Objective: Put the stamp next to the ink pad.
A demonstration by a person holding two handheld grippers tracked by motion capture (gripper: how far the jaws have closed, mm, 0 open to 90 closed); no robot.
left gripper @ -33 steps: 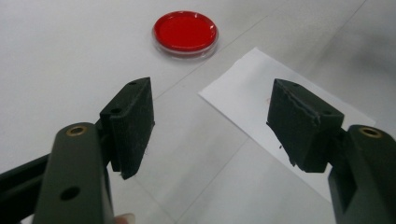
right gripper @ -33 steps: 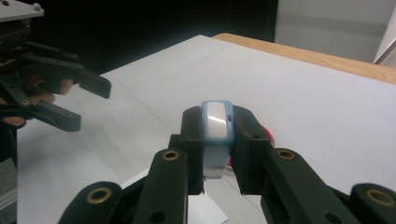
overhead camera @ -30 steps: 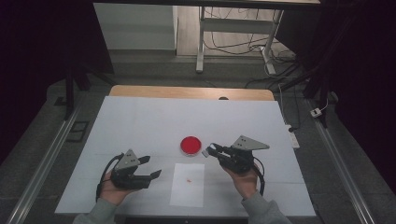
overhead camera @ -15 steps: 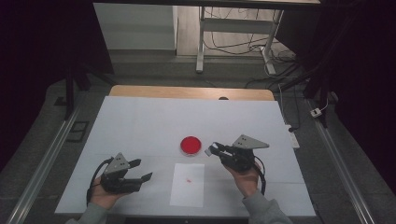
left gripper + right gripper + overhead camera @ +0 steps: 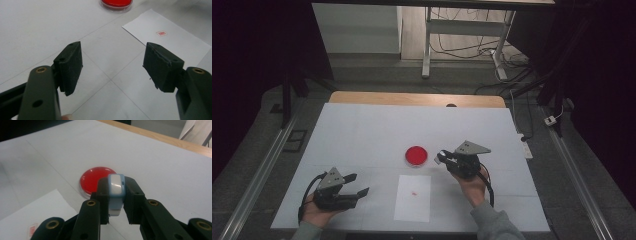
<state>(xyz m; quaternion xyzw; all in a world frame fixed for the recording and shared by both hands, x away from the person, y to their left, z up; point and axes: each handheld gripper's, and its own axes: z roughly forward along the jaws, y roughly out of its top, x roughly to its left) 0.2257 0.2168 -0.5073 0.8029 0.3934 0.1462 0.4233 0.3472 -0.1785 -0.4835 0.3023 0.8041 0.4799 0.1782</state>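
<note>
A round red ink pad (image 5: 416, 155) lies on the white table cover (image 5: 362, 130), also seen as the ink pad (image 5: 96, 179) and ink pad (image 5: 116, 3). My right gripper (image 5: 443, 158) sits just right of it, shut on a small white and blue stamp (image 5: 116, 193) held upright between the pads. A white sheet of paper (image 5: 413, 197) with a small red stamped mark (image 5: 161, 33) lies near the front edge. My left gripper (image 5: 357, 184) rests low at the front left, open with nothing between its fingers (image 5: 71, 66).
The table's wooden far edge (image 5: 417, 99) shows beyond the cover. Metal rails (image 5: 262, 170) run along both sides. A desk frame with cables (image 5: 462, 45) stands on the floor behind the table.
My left gripper has drawn back toward the front left corner of the table. The right gripper with the stamp has shifted slightly and sunk a little beside the ink pad.
</note>
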